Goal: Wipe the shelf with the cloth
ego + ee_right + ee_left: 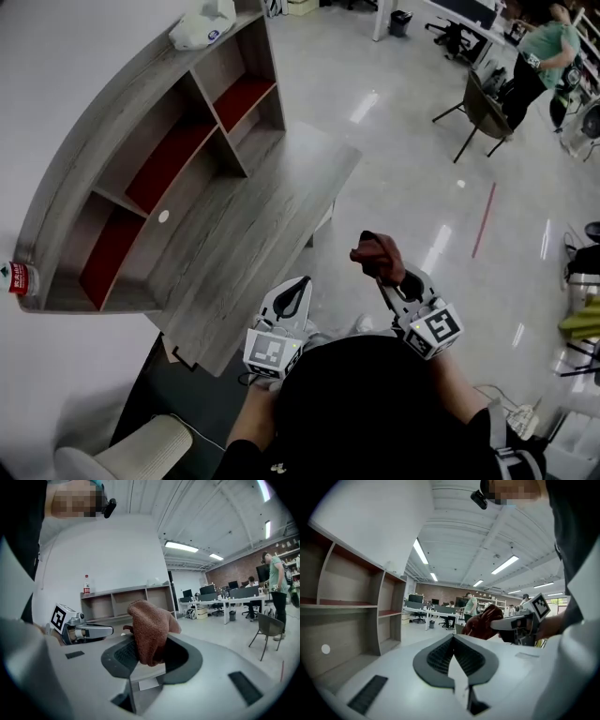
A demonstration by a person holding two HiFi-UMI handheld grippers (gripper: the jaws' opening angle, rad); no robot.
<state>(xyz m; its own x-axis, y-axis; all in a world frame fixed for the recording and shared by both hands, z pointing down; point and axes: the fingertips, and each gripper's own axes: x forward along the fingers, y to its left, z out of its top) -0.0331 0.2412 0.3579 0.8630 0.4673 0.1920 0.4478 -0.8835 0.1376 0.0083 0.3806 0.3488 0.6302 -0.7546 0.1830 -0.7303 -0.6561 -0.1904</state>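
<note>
A grey wooden shelf unit [112,131] with red-backed compartments stands on a desk at the left; its open compartments also show in the left gripper view [351,606] and far off in the right gripper view [126,599]. My right gripper [387,279] is shut on a bunched red-brown cloth [378,255], held over the floor to the right of the desk. The cloth [150,630] sticks up from between the jaws [147,645]. My left gripper [302,284] hovers by the desk's near corner, shut with nothing in it [453,638]. From there the cloth [483,623] shows to its right.
A red-labelled bottle [17,277] stands at the near end of the shelf top and a white bundle [202,23] at the far end. The desk top [253,225] lies in front of the shelf. A chair [483,112], a person [548,47] and a padded seat [131,450] are around.
</note>
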